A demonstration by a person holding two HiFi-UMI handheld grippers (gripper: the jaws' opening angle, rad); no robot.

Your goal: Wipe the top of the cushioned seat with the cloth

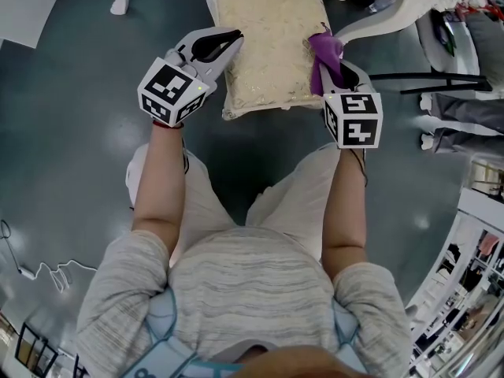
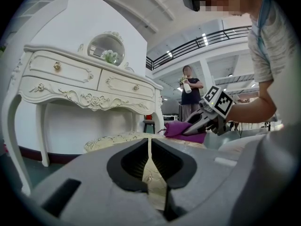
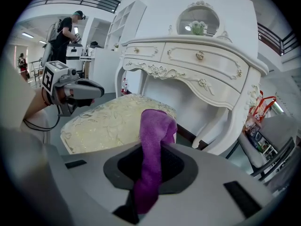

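The cream embroidered cushioned seat (image 1: 272, 42) lies ahead of my knees. My left gripper (image 1: 230, 41) is at the seat's left edge, its jaws closed to a slit with cream fabric (image 2: 149, 171) pinched between them. My right gripper (image 1: 335, 68) is at the seat's right edge, shut on a purple cloth (image 1: 324, 52). The cloth (image 3: 153, 149) stands up from between the jaws and folds over towards the seat (image 3: 110, 121). From the left gripper view, the cloth (image 2: 175, 127) rests on the seat's far edge under the right gripper (image 2: 197, 124).
A white carved dressing table (image 3: 197, 65) stands just behind the seat, its curved legs (image 1: 370, 18) close by the right gripper. A person (image 2: 188, 86) stands far off. A cable (image 1: 47, 274) lies on the dark floor at the left.
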